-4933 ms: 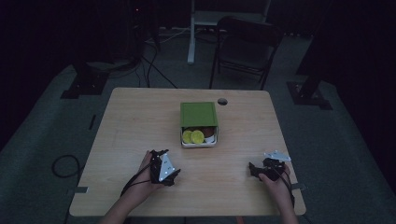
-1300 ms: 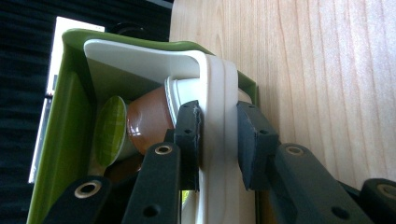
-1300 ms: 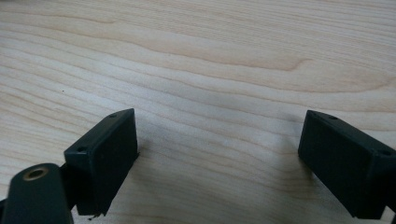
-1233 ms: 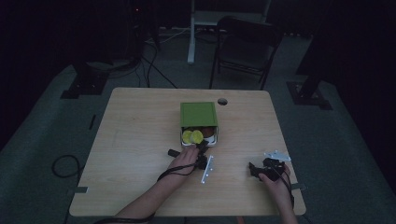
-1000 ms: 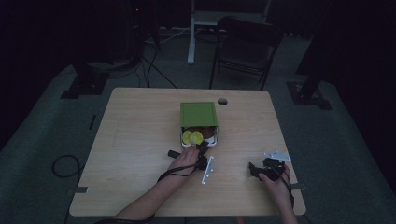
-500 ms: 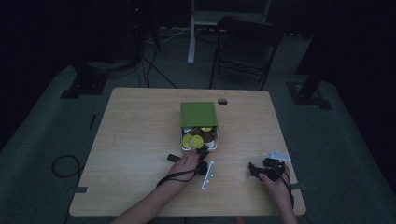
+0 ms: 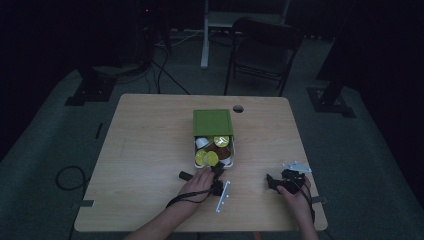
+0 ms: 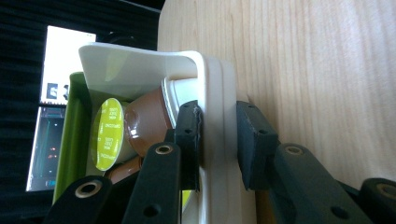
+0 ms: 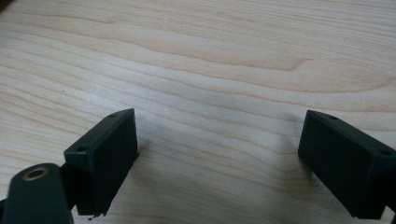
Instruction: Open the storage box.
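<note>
A green sleeve box (image 7: pixel 213 122) lies mid-table with a white tray (image 7: pixel 231 151) slid partly out of its near end. The tray holds several coffee capsules: lime-lidded ones (image 7: pixel 206 158), a brown one (image 7: pixel 220 151) and a white one (image 7: pixel 202 143). My left gripper (image 7: pixel 218 175) is shut on the tray's near wall (image 8: pixel 217 93), one jaw inside and one outside, in the left gripper view (image 8: pixel 218 135). A lime-lidded brown capsule (image 8: pixel 108 135) presses against the inner jaw. My right gripper (image 7: pixel 273 182) rests on the table at the right front, open, with bare wood between its jaws (image 9: pixel 219 154).
The wooden table (image 7: pixel 145 140) has a round cable hole (image 7: pixel 238 108) behind the box. A dark chair (image 7: pixel 262 50) stands beyond the far edge. Cables lie on the floor at the left (image 7: pixel 67 177).
My left hand moved from the front left to the tray and took hold of its wall. Over the last second the tray slid further out toward me, baring more capsules. The right gripper stayed put.
</note>
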Available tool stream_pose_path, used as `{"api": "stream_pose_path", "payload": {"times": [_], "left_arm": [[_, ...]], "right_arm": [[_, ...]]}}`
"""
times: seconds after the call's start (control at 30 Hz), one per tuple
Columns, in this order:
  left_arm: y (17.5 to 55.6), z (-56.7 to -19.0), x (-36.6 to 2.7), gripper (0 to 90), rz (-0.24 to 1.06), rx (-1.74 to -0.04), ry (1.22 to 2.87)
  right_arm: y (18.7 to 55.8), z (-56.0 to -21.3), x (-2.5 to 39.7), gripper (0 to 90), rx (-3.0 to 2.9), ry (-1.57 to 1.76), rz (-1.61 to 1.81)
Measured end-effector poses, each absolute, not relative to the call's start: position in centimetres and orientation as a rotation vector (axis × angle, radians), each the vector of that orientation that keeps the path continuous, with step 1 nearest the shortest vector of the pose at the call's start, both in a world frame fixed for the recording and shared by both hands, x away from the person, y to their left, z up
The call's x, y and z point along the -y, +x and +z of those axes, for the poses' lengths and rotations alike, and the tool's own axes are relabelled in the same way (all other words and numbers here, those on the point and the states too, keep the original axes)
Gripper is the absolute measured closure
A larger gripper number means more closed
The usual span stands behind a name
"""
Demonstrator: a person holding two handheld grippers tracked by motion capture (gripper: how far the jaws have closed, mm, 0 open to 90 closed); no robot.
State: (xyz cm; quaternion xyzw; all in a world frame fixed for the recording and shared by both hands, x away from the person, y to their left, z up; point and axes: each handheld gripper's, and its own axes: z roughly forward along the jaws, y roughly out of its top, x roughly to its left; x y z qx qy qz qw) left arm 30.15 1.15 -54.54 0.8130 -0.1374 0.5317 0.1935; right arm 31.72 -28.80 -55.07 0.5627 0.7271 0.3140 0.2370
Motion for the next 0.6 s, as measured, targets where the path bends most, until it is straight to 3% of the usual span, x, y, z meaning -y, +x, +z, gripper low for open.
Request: {"api": "stream_pose_path", "payload": {"times": [0.6], "left_arm": [[27.3, -54.9, -1.1, 73.3, 1.451, 0.398, 2.296]], "right_arm": [[31.7, -55.1, 28.8, 11.5, -1.994, 1.542, 0.860]]}}
